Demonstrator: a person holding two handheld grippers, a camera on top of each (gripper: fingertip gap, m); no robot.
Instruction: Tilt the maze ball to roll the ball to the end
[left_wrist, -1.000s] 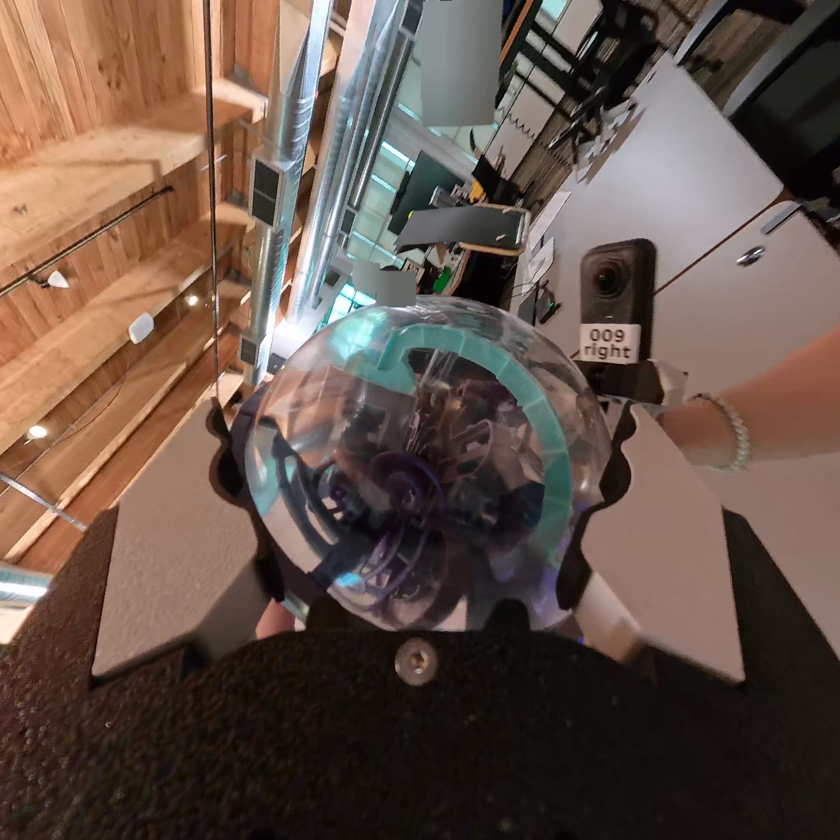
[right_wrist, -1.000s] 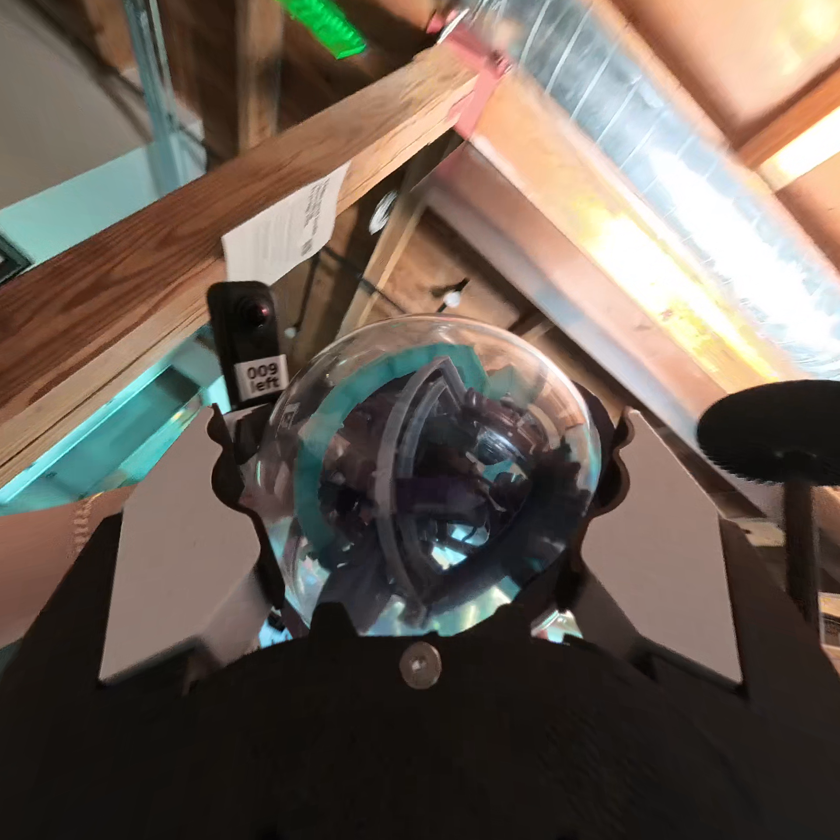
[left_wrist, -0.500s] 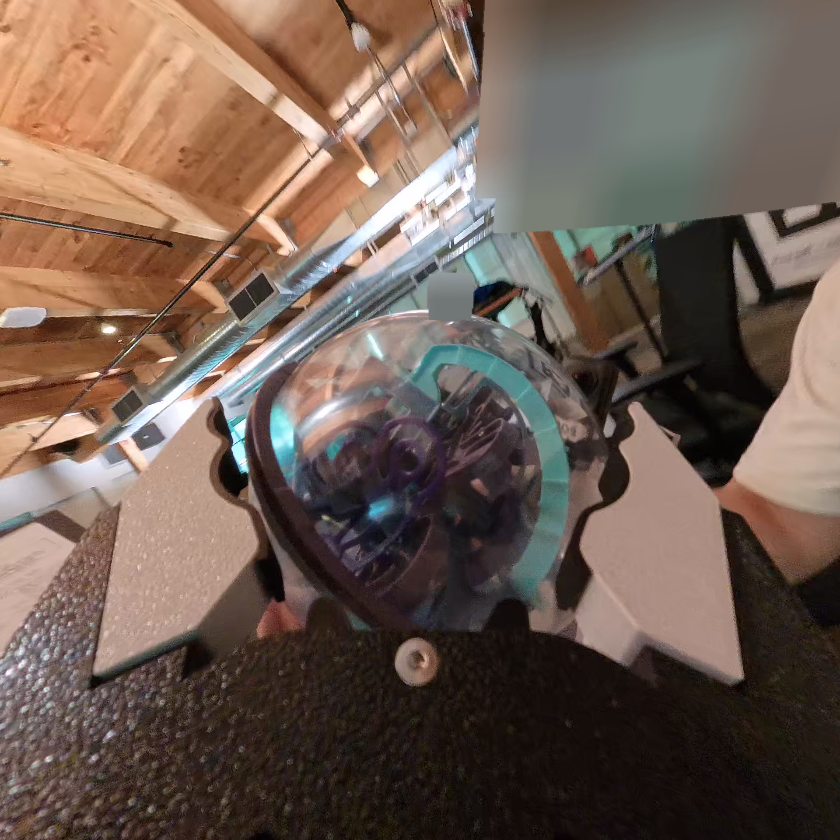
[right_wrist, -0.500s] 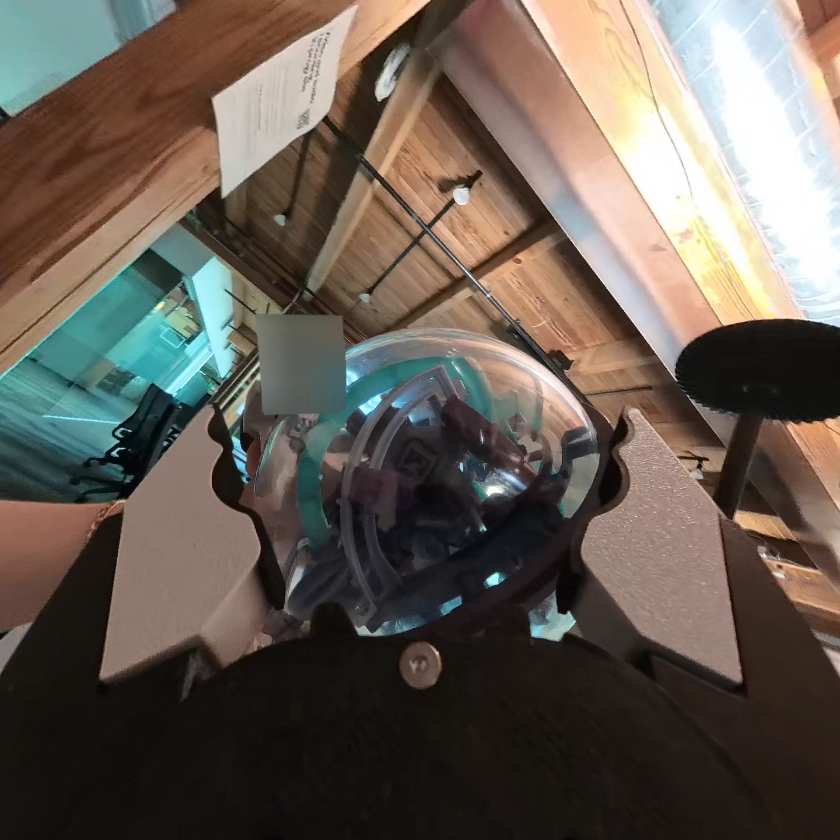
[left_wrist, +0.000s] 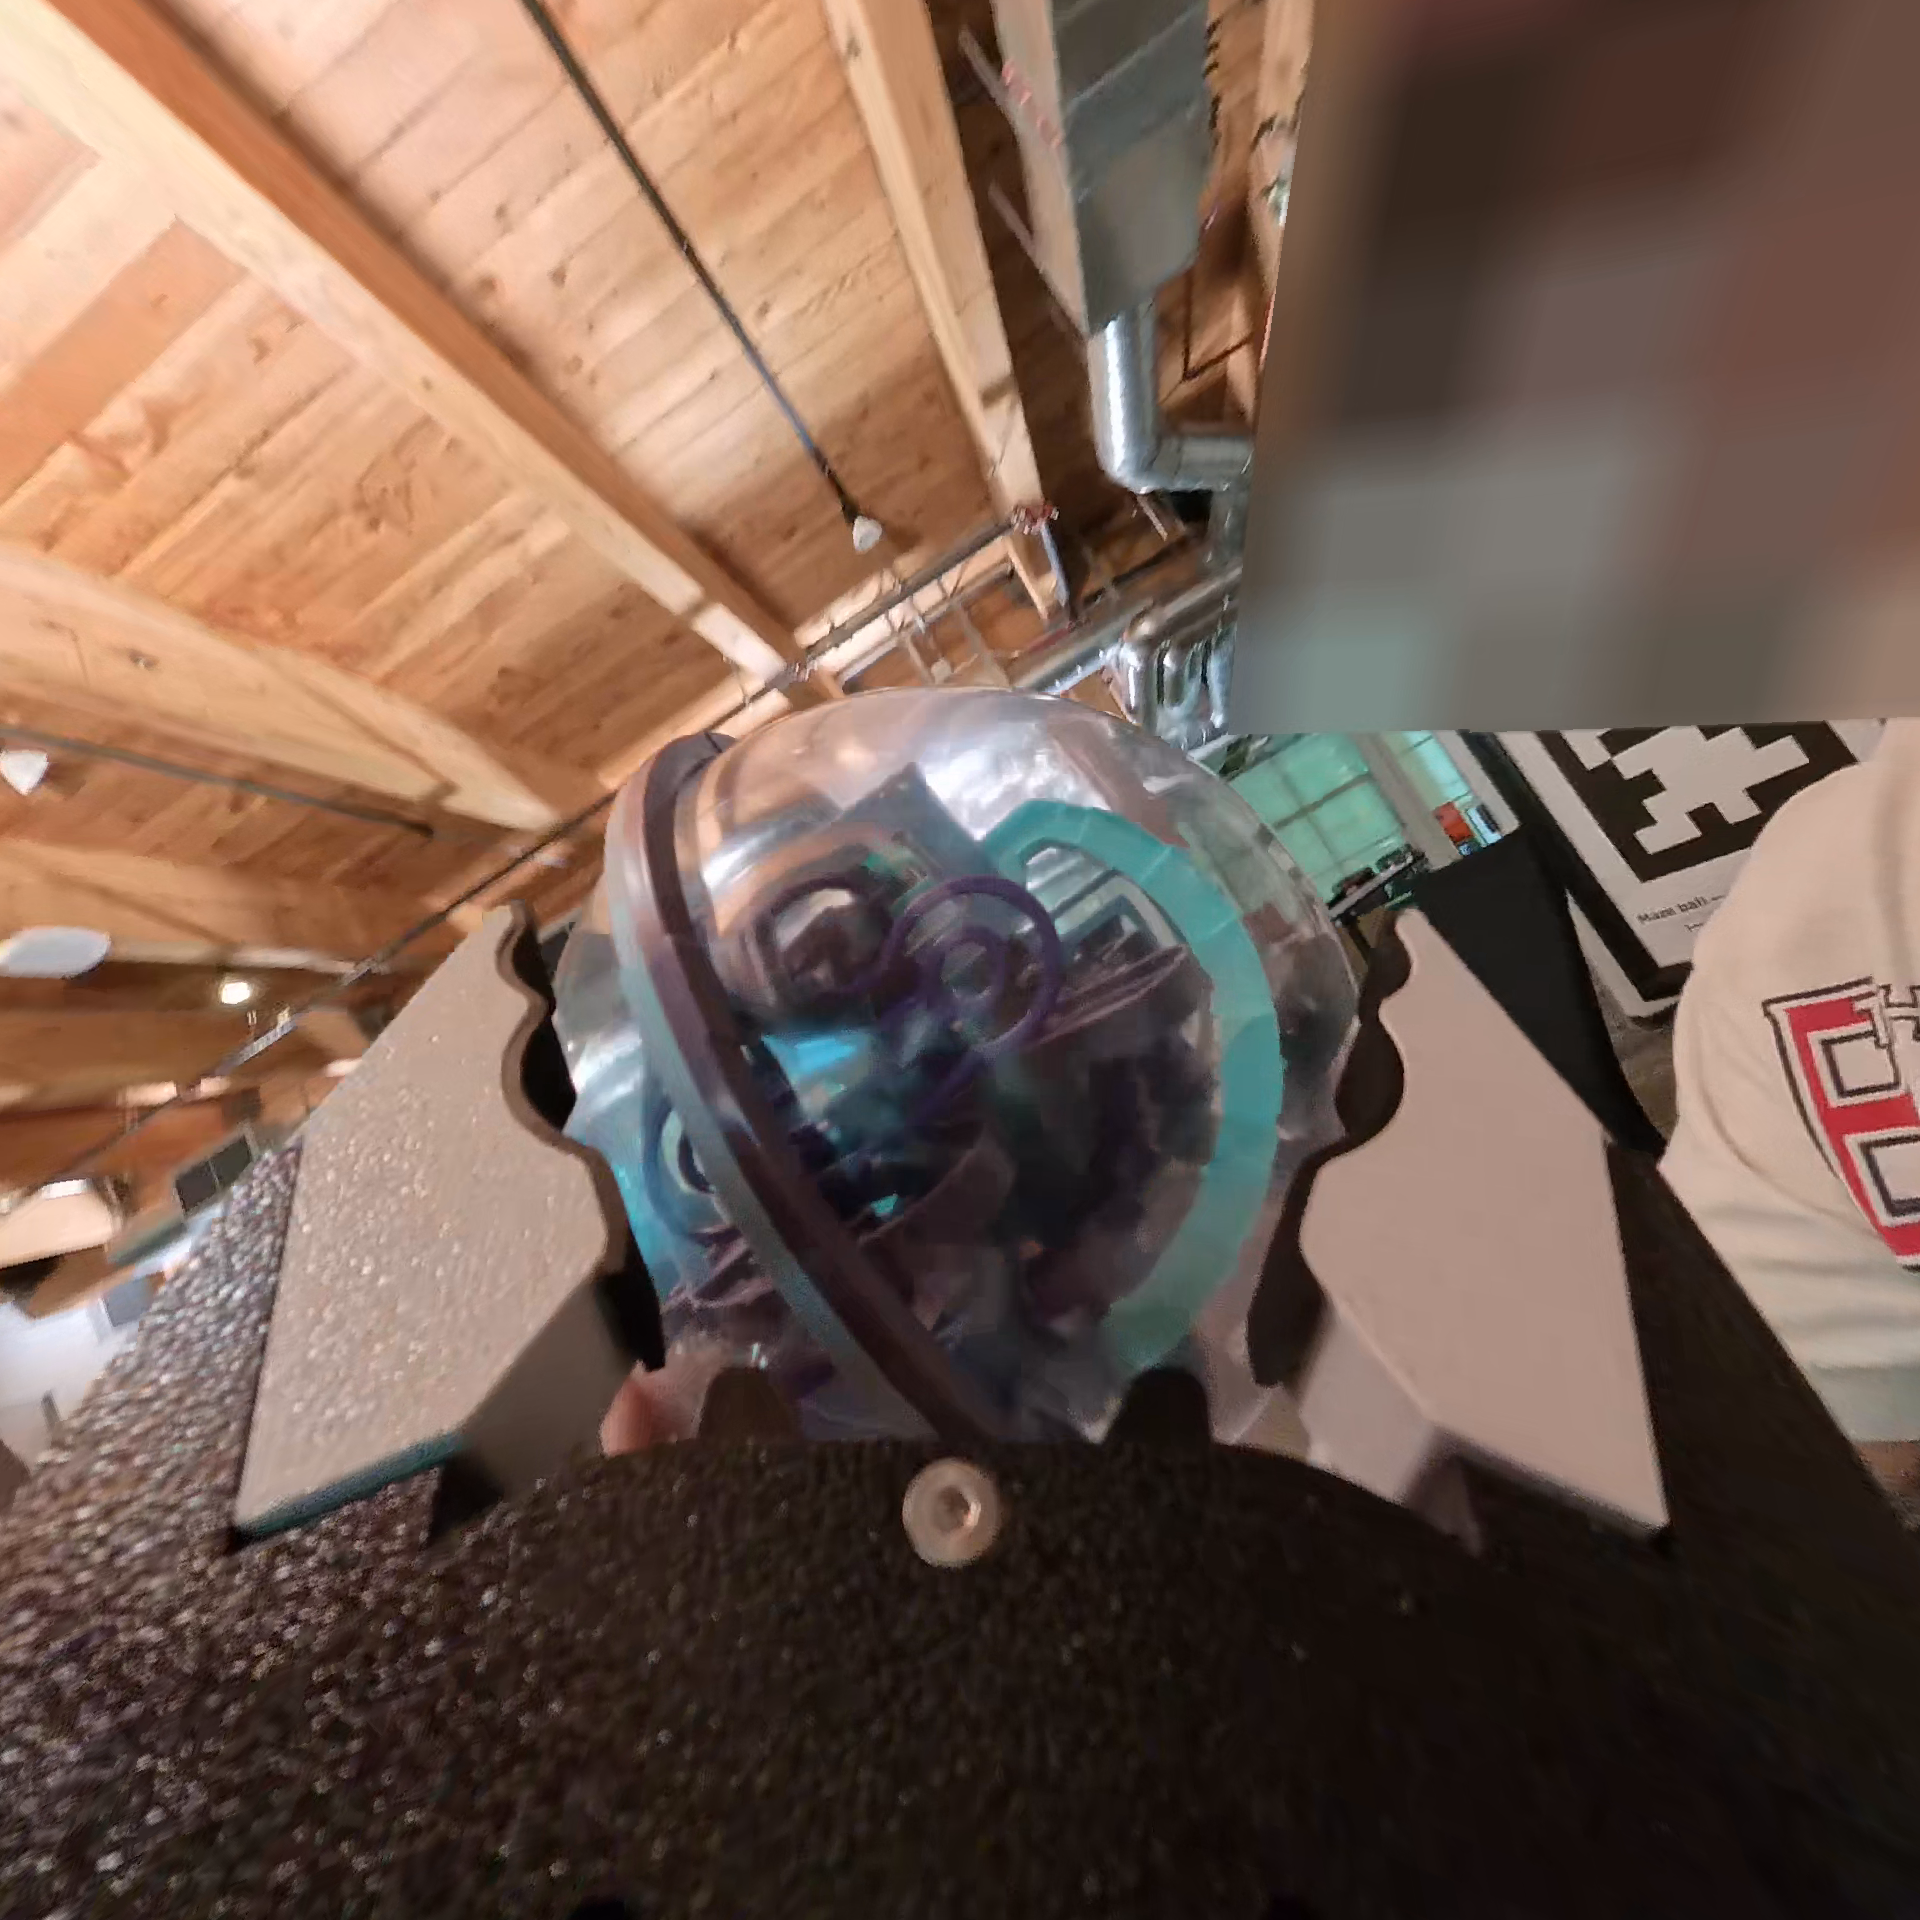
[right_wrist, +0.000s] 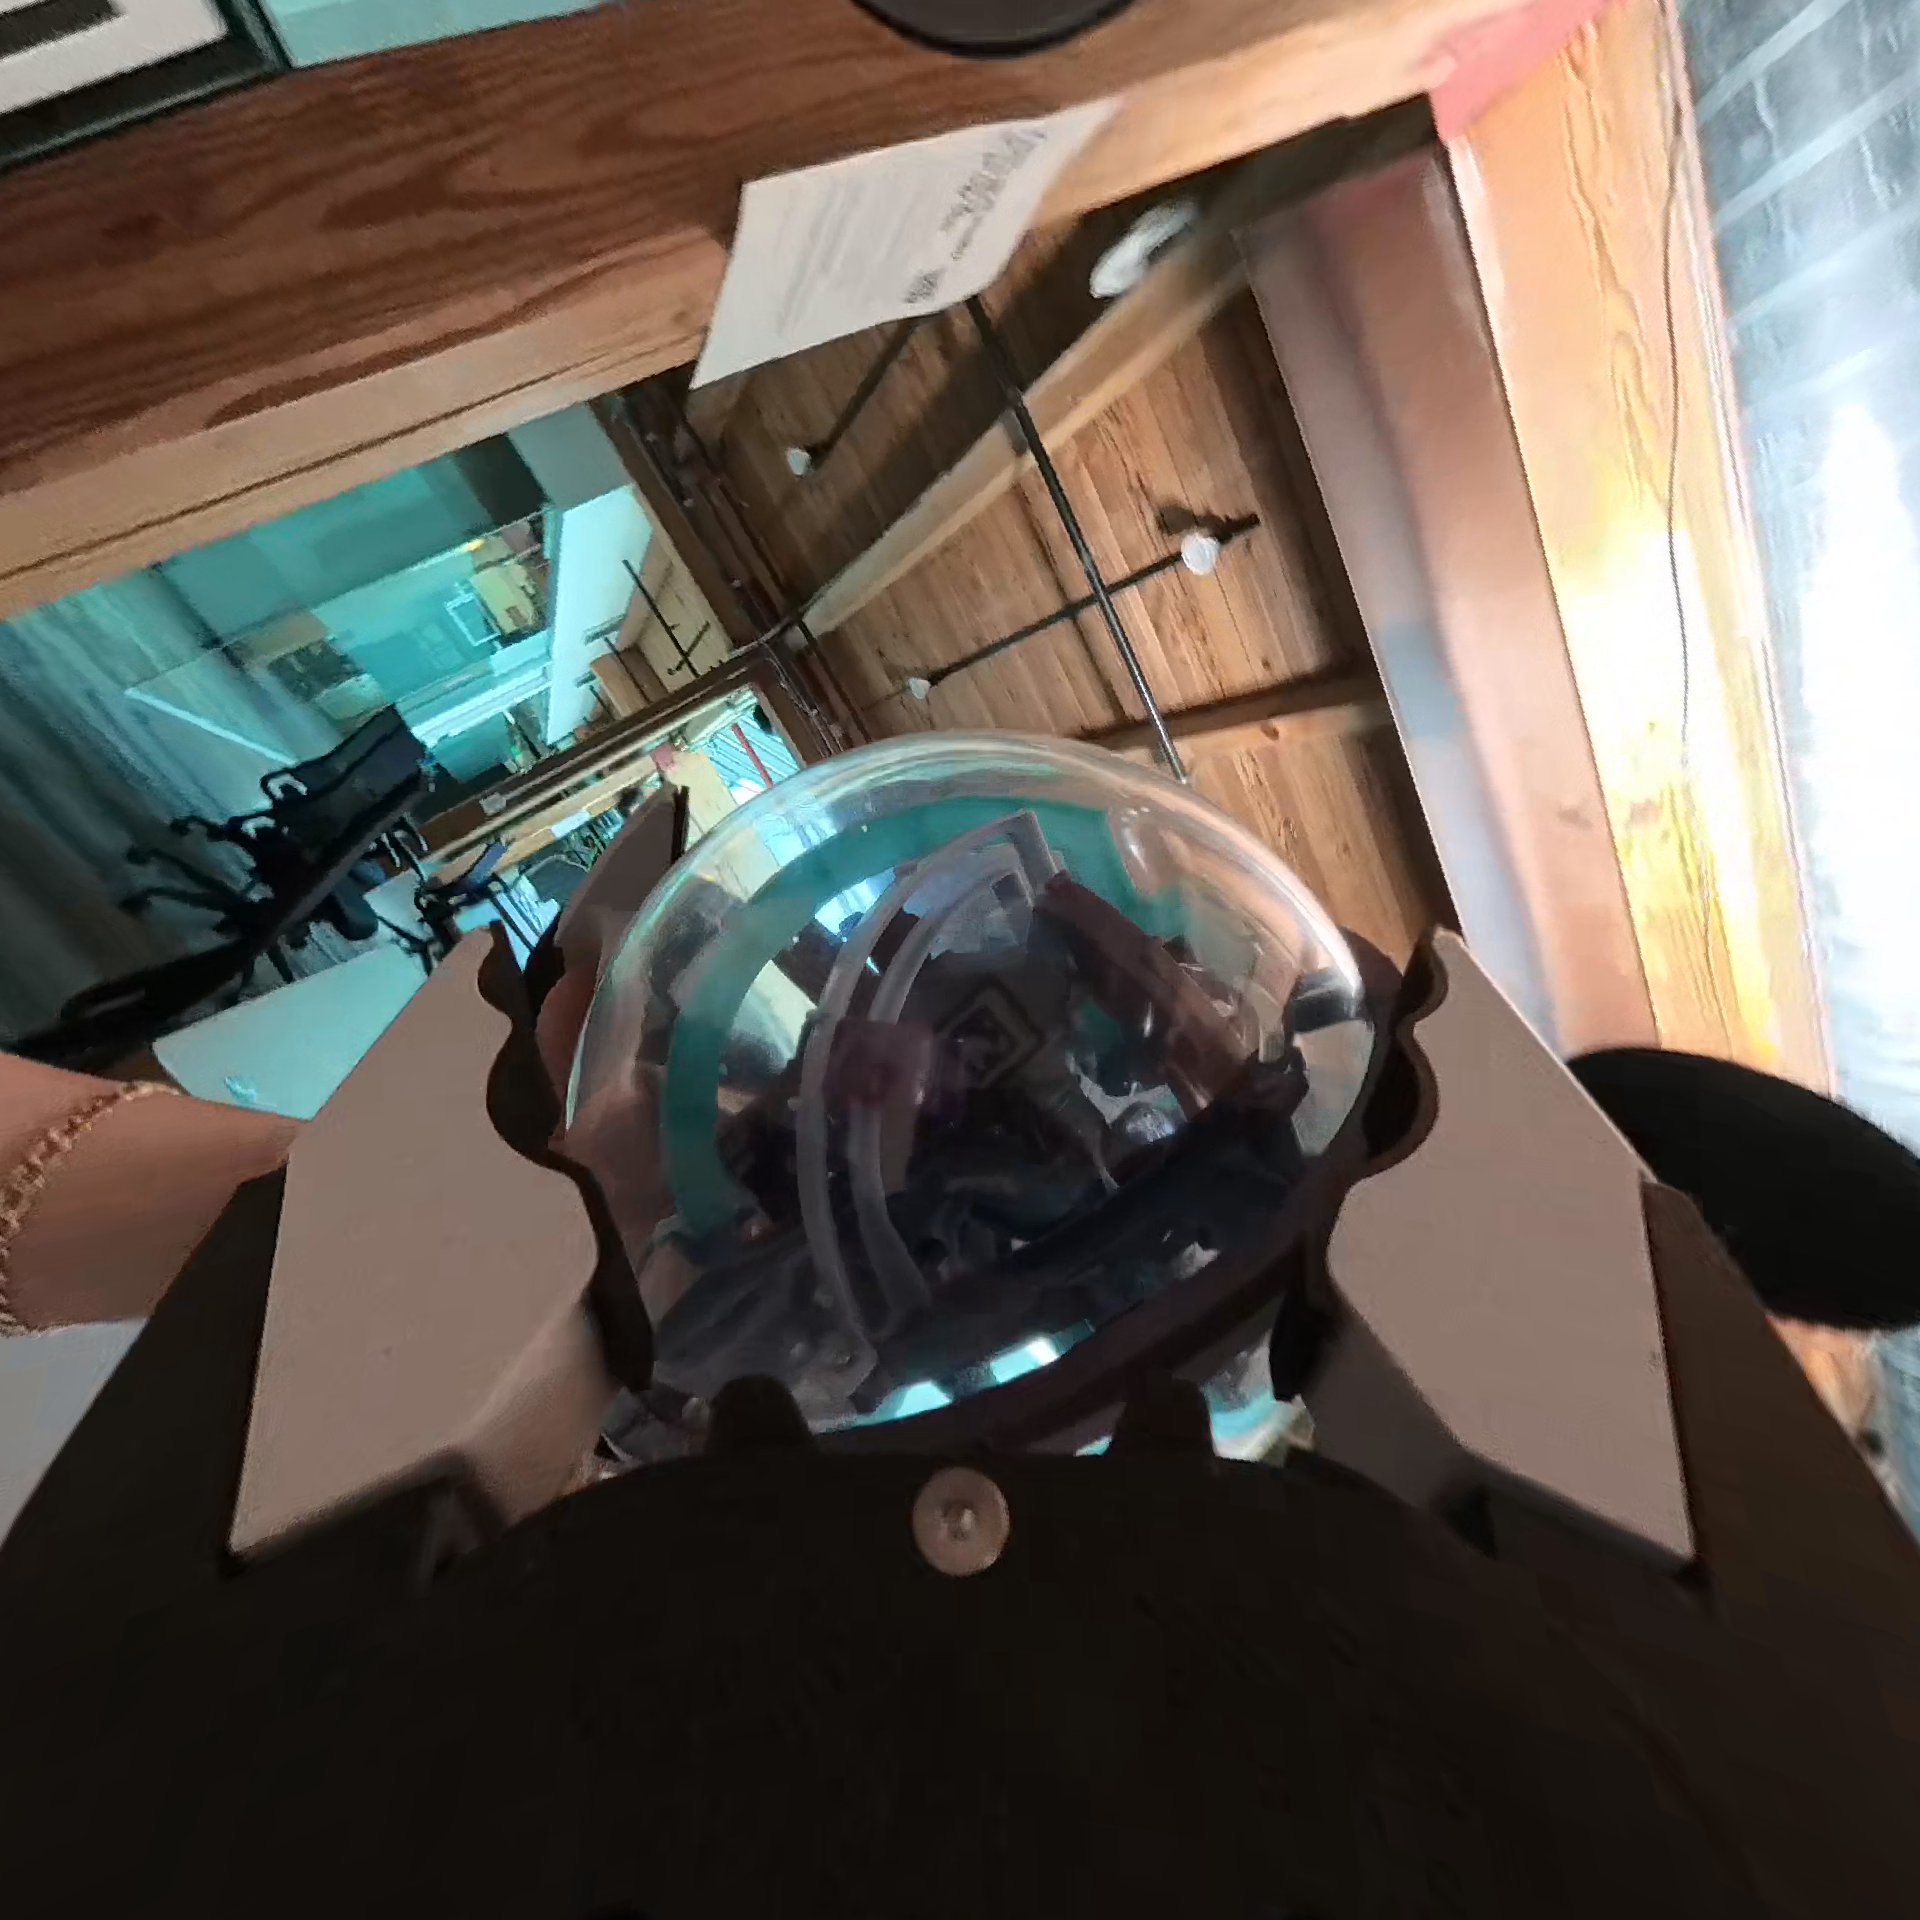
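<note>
While both point ceilingward, left gripper and right gripper each clamp wide-spread jaws against the clear maze ball.

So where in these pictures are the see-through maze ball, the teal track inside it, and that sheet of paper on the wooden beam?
maze ball (right_wrist: 966, 1039): right wrist view, on its clear shell.
teal track (left_wrist: 1236, 1029): left wrist view, on the curved band's right side.
sheet of paper (right_wrist: 883, 239): right wrist view, on the middle of the page.
</note>
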